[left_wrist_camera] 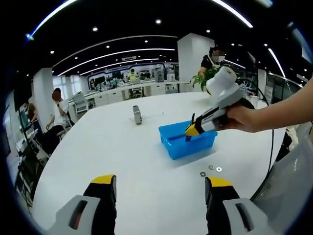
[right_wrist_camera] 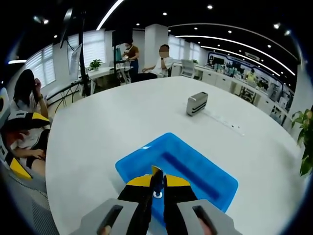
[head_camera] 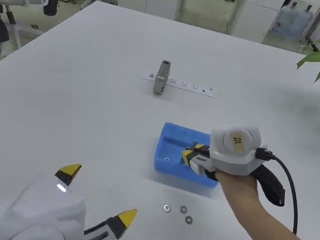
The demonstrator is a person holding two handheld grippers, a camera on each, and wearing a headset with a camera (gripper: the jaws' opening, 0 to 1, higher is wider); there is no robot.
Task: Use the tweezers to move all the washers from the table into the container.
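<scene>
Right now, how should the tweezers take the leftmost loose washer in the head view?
Pinch the washer across its ring, one tip through the hole and one outside, coming down from above. It lies flat on the table, so its thin edge likely offers no sideways hold.

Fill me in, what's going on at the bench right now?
The right gripper hangs over the blue container, jaws shut on the tweezers, with what looks like a washer at the tip. Three washers lie on the table beside the container. The left gripper hovers open, holding nothing.
</scene>
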